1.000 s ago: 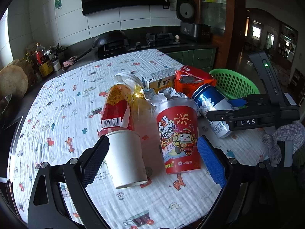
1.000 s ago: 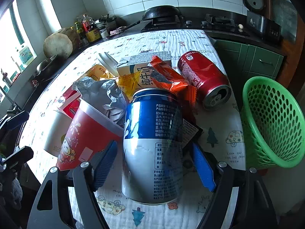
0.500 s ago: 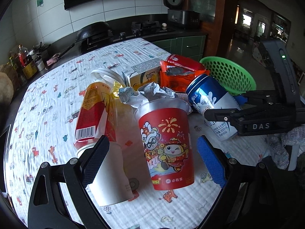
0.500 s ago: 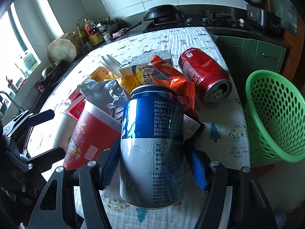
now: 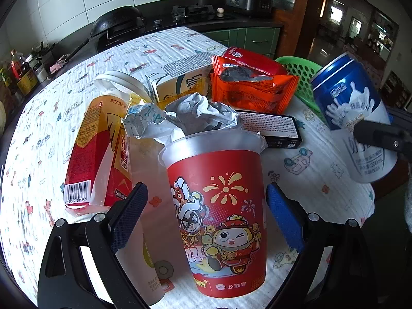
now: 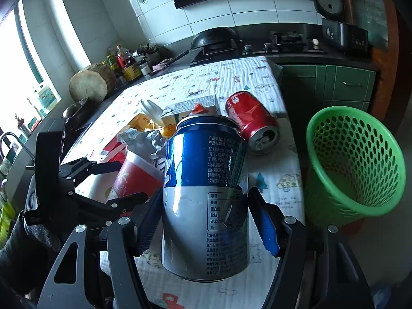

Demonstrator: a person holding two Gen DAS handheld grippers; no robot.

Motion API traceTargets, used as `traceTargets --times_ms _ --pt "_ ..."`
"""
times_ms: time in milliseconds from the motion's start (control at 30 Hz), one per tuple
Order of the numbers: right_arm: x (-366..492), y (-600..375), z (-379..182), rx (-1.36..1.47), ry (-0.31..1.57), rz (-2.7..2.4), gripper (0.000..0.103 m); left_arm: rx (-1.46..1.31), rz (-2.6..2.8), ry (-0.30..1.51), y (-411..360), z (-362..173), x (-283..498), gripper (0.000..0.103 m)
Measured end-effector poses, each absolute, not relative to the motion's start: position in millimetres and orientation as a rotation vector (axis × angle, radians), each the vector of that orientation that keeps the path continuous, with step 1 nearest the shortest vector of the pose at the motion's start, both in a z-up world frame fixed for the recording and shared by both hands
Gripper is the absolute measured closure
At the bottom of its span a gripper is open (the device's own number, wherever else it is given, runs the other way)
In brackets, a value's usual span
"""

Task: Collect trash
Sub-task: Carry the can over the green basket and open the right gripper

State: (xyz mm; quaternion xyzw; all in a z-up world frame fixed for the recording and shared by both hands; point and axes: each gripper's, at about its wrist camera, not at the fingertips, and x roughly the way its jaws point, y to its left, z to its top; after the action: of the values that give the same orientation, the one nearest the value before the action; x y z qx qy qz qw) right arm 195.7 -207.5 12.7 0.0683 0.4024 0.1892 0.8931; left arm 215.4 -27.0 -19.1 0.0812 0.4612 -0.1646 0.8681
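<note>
A red cartoon-printed cup (image 5: 219, 206) stuffed with crumpled paper (image 5: 195, 118) stands upright on the tablecloth. My left gripper (image 5: 204, 213) is open, one pad on each side of the cup with gaps to both. My right gripper (image 6: 206, 224) is shut on a blue-and-white can (image 6: 206, 180), holding it upright above the table. The same can (image 5: 347, 108) shows at the right of the left wrist view. A green mesh basket (image 6: 355, 159) stands off the table's right edge, to the right of the can.
Around the cup lie a yellow-red carton (image 5: 97, 149), a white paper cup (image 5: 139, 270), a drink box (image 5: 180, 82), an orange wrapper (image 5: 252, 87), a black box (image 5: 270, 126) and a dented red can (image 6: 252, 121). A stove and wok sit beyond the table.
My right gripper closed on the blue-and-white can and lifted it off the cloth. My left gripper moved forward and down until its pads flank the red cup.
</note>
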Motion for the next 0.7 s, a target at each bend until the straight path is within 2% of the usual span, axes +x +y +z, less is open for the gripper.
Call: traceTargets --times_ms 100,167,200,467,700 --pt "200.7 -226.4 17.2 0.154 0.825 0.349 0.039 0.165 -0.352 0.977 -28.6 -21.0 215.9 0.017" --pt "206.2 -240.7 19.1 0.163 0.821 0.315 0.039 0.160 -0.364 0.979 -30.1 -21.6 215.3 0.026" --pt "208.8 -247.7 20.4 0.166 0.817 0.297 0.039 0.159 -0.367 0.981 -31.4 -21.9 215.8 0.028" --pt "243.6 -315.8 17.4 0.187 0.822 0.127 0.039 0.161 -0.397 0.949 -29.2 -7.7 202.6 0.029" --pt "284.8 -366.9 -19.9 0.214 0.885 0.014 0.039 0.162 -0.425 0.899 -22.7 18.6 186.2 0.029"
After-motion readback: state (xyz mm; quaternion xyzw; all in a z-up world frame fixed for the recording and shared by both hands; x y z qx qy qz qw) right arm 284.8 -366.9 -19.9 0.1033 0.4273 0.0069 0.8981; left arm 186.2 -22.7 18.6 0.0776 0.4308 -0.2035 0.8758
